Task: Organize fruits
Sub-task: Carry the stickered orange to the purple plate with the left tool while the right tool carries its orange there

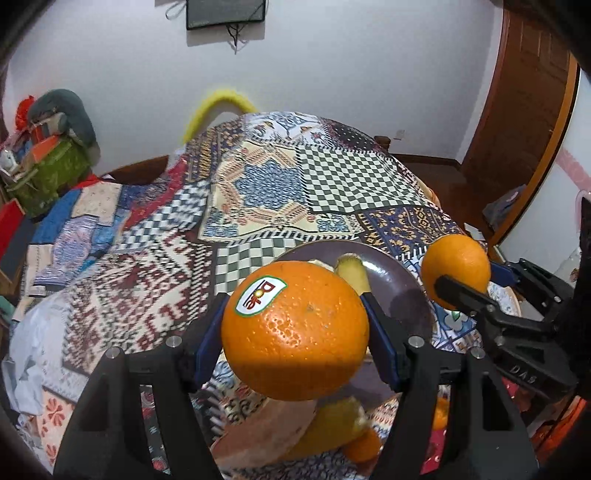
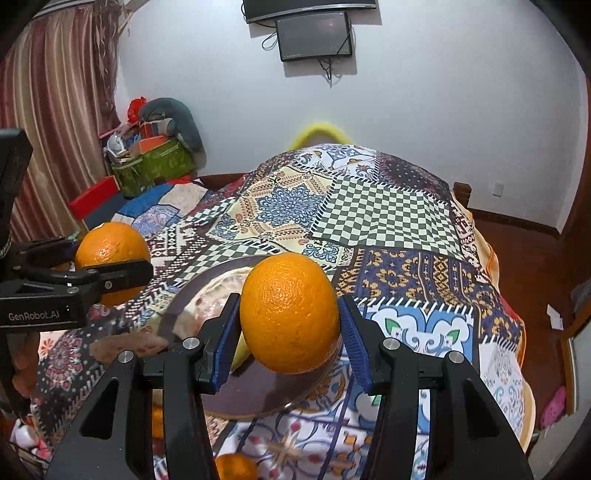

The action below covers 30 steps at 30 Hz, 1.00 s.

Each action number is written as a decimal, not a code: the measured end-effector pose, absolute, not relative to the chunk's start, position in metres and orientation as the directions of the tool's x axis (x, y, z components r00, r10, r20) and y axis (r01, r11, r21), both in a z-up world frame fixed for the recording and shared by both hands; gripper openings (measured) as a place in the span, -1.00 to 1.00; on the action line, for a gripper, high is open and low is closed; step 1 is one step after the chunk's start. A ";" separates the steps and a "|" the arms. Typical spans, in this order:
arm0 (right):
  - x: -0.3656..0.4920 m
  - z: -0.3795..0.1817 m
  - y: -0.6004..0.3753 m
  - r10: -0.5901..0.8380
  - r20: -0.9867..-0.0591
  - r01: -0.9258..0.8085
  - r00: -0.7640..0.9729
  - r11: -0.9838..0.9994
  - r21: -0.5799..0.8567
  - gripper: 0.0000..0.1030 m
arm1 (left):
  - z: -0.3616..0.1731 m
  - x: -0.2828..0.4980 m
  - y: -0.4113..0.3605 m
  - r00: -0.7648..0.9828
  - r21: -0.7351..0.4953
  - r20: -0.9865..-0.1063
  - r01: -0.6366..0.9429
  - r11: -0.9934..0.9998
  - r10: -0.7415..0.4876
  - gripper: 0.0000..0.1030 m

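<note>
Patchwork tablecloth (image 2: 388,218); banana (image 1: 351,273) on plate (image 1: 391,280).

A home room: patchwork tablecloth (image 2: 369,221), wall-mounted screen (image 2: 314,35), striped curtain (image 2: 55,110), wooden door (image 1: 517,110).

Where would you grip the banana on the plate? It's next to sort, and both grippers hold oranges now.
Take the banana across its narrow body, near the middle, coming from above once a gripper is free. It lies flat on the dark plate, mostly hidden behind the stickered orange, so its far end can't be judged.
</note>
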State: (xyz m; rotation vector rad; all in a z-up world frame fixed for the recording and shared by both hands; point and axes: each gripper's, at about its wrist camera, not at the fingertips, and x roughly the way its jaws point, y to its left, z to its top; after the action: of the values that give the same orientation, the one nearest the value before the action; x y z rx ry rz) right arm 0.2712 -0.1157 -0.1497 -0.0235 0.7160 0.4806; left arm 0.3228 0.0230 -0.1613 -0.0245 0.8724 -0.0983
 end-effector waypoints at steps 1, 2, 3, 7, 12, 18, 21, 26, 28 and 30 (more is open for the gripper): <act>0.274 -0.150 -0.115 0.413 -0.638 -0.432 0.650 0.891 0.137 -0.06 | -0.164 0.329 0.023 0.627 -0.074 -0.771 0.084 0.994 -0.111 0.34; 0.277 -0.152 -0.115 0.410 -0.640 -0.433 0.649 0.892 0.132 -0.06 | -0.165 0.333 0.022 0.624 -0.079 -0.772 0.089 0.993 -0.118 0.34; 0.280 -0.153 -0.114 0.407 -0.642 -0.433 0.650 0.892 0.128 -0.06 | -0.167 0.339 0.021 0.618 -0.080 -0.777 0.092 0.993 -0.120 0.34; 0.293 -0.160 -0.113 0.395 -0.658 -0.430 0.642 0.895 0.117 -0.06 | -0.174 0.356 0.018 0.599 -0.072 -0.792 0.099 0.993 -0.117 0.34; 0.307 -0.168 -0.113 0.392 -0.675 -0.437 0.625 0.893 0.113 -0.06 | -0.184 0.374 0.011 0.585 -0.046 -0.805 0.101 0.994 -0.097 0.34; 0.318 -0.177 -0.112 0.394 -0.693 -0.453 0.603 0.885 0.109 -0.06 | -0.199 0.388 0.005 0.545 -0.021 -0.835 0.101 0.995 -0.073 0.34; 0.319 -0.180 -0.113 0.396 -0.698 -0.456 0.597 0.883 0.110 -0.06 | -0.207 0.393 0.003 0.517 -0.024 -0.853 0.110 0.994 -0.077 0.34; 0.321 -0.182 -0.117 0.398 -0.699 -0.454 0.595 0.883 0.117 -0.06 | -0.219 0.399 -0.002 0.476 -0.025 -0.876 0.121 0.992 -0.080 0.34; 0.321 -0.182 -0.119 0.398 -0.700 -0.454 0.593 0.883 0.117 -0.06 | -0.224 0.402 -0.003 0.452 -0.030 -0.888 0.127 0.992 -0.085 0.34; 0.321 -0.182 -0.119 0.398 -0.702 -0.458 0.590 0.882 0.115 -0.06 | -0.226 0.402 -0.004 0.452 -0.022 -0.888 0.130 0.991 -0.079 0.34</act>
State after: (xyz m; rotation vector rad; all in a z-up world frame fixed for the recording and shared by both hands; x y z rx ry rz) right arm 0.3211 -0.1187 -0.1823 -0.0807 0.7965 0.4987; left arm 0.4025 -0.0041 -0.2258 0.0516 1.0940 -0.1291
